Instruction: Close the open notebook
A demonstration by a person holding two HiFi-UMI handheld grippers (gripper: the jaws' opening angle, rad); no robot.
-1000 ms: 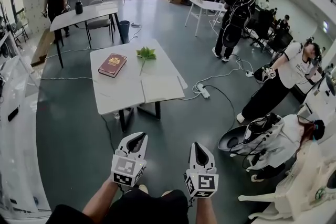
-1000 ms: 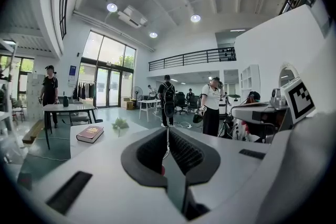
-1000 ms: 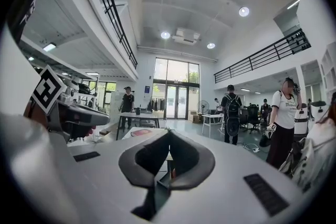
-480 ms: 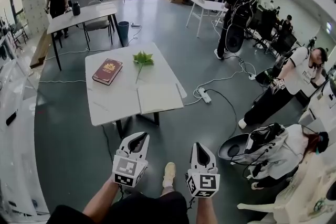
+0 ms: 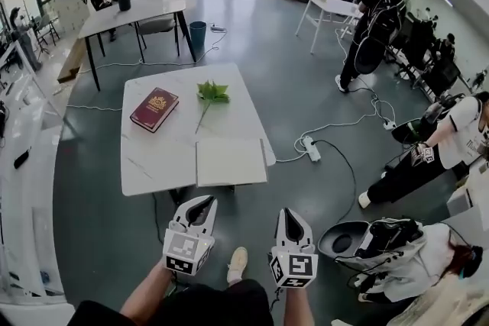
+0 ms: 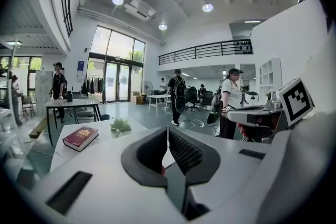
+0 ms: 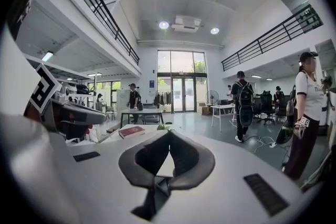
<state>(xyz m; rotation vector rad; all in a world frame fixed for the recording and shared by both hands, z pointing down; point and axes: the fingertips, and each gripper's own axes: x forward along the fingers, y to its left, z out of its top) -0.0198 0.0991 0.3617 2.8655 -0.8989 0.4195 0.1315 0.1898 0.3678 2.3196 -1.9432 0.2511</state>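
Note:
The open notebook (image 5: 231, 161) lies flat with blank white pages up, at the near right edge of the white table (image 5: 153, 156). A closed red book (image 5: 154, 109) (image 6: 80, 138) (image 7: 131, 131) and a green leafy sprig (image 5: 212, 93) (image 6: 121, 125) lie farther back on it. My left gripper (image 5: 205, 200) (image 6: 167, 131) and right gripper (image 5: 289, 211) (image 7: 169, 132) hang side by side in front of the table, short of its near edge. Both are shut with nothing held, pointing toward the notebook.
A power strip (image 5: 310, 148) and cables lie on the floor right of the table. Two more tables (image 5: 137, 11) (image 5: 336, 6) stand behind, with people near them. People and gear (image 5: 382, 240) crowd the right side. A white counter (image 5: 23, 164) runs along the left.
The table and notebook have come closer in the head view as I walked forward. Both grippers travelled with me and stayed shut.

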